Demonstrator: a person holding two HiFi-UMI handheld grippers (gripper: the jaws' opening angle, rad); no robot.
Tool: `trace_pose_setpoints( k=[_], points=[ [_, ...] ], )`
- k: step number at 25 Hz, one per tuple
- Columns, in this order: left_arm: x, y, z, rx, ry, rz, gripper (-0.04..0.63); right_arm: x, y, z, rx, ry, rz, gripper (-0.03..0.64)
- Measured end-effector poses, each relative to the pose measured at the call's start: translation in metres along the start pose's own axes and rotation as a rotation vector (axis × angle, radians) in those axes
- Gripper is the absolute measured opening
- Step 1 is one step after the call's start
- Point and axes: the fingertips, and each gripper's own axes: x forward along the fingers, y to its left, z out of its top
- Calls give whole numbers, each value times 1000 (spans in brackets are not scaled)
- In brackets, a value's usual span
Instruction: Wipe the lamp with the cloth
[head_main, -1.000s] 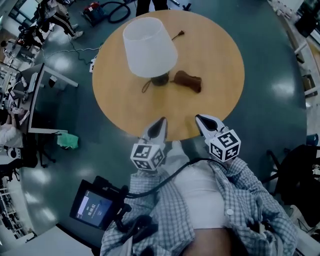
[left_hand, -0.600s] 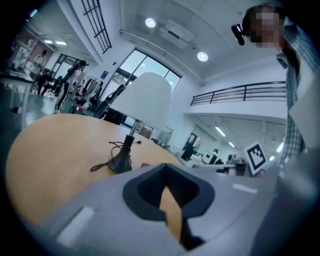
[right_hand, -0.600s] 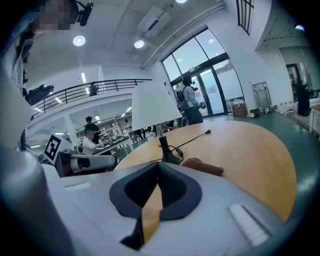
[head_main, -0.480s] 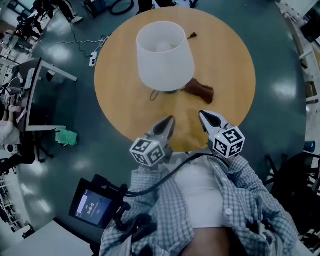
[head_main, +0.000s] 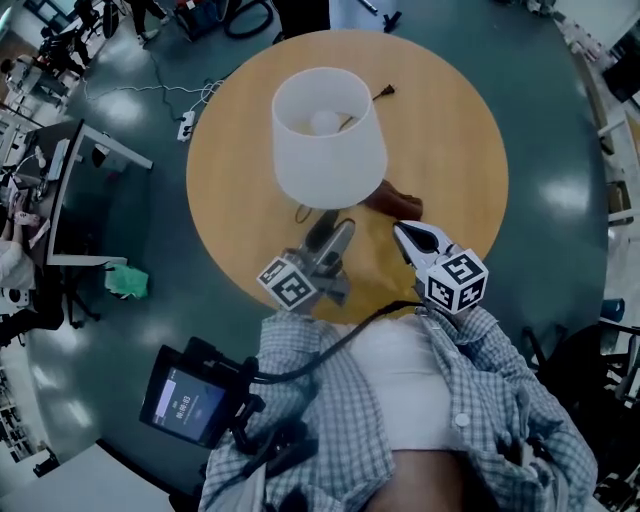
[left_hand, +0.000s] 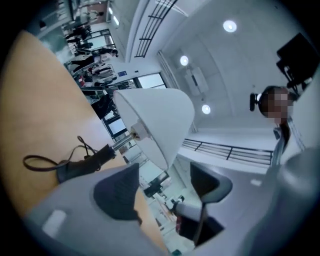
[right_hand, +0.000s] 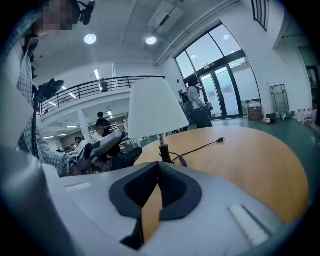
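A lamp with a white shade (head_main: 328, 135) stands on the round wooden table (head_main: 450, 130); its dark base (right_hand: 163, 155) shows in the right gripper view. A brown cloth (head_main: 396, 204) lies crumpled just right of the base. My left gripper (head_main: 329, 234) sits at the near side of the lamp, under the shade's rim; its jaws have just been opening and stand open with nothing between them (left_hand: 162, 185). My right gripper (head_main: 401, 232) is shut and empty, its tip just short of the cloth. The cloth is hidden in both gripper views.
The lamp's black cord runs across the table to a plug (head_main: 386, 92) at the far side, and a loop of it (left_hand: 31, 161) lies by the base. A desk with a monitor (head_main: 70, 195) stands to the left, and a small screen (head_main: 190, 405) hangs at my waist.
The left gripper has moved forward to the lamp, rolled over and opened its jaws. The right gripper has advanced toward the cloth, still shut.
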Motion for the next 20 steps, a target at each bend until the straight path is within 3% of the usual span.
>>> trace_pose_setpoints(
  k=[7, 8, 13, 17, 20],
  points=[
    [13, -3, 38, -154, -210, -95, 336, -9, -9, -3, -13, 53, 3, 2],
    [13, -5, 43, -152, -233, -106, 326, -7, -10, -5, -12, 62, 6, 2],
    [15, -17, 61, -79, -303, -146, 135, 3, -21, -25, -70, 154, -7, 2],
    [17, -17, 64, -77, -307, -150, 120, 16, -45, -38, -124, 224, -52, 2],
    [14, -18, 59, -89, -296, -136, 120, 31, -62, -59, -253, 344, -47, 3]
  ],
)
